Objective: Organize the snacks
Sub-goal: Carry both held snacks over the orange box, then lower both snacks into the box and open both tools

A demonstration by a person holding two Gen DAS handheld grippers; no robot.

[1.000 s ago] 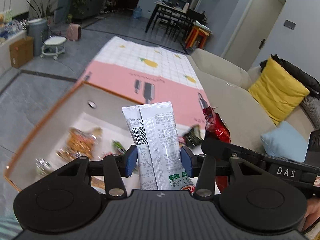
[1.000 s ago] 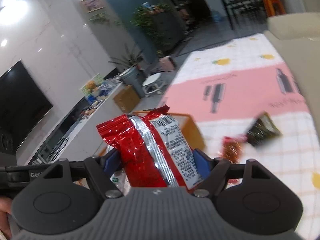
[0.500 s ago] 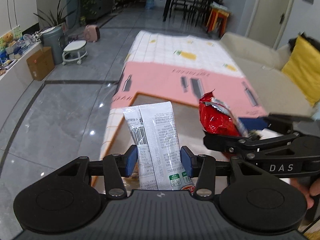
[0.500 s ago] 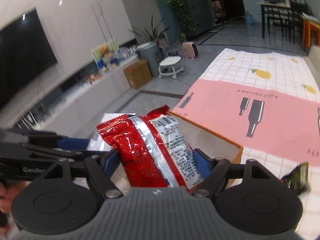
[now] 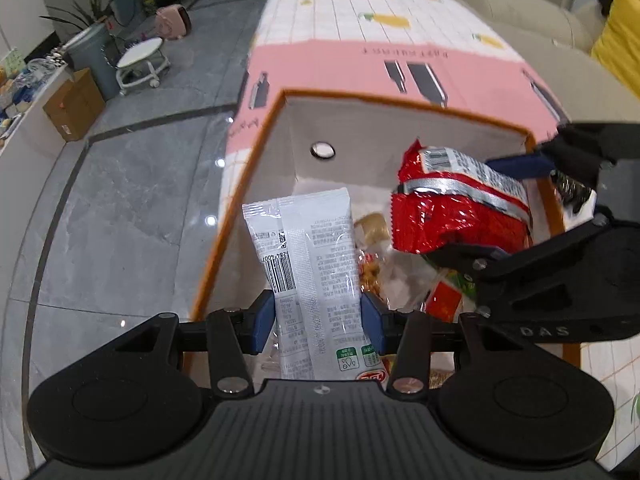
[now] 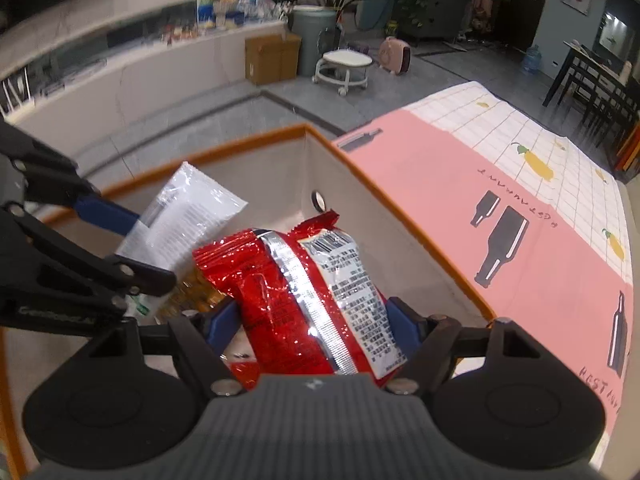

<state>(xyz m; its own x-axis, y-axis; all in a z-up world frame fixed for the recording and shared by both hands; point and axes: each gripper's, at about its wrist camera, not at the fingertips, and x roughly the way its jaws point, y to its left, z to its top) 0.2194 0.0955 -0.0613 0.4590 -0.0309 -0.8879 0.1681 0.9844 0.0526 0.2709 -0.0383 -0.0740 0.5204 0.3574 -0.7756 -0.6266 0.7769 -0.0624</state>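
Over the orange-rimmed box (image 5: 248,184), both grippers have swung in from the tablecloth (image 5: 360,52) side. Left gripper (image 5: 319,322) pinches the white packet (image 5: 310,264); right gripper (image 6: 310,330) pinches the red packet (image 6: 296,292) (other snacks already inside). Release looks imminent.

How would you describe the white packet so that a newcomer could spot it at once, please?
Find the orange-rimmed box on the pink-and-white checked cloth. Above it, the left tool clamps a white packet; unlike the crinkly red packet beside it, it is flat and pale, with a black barcode.
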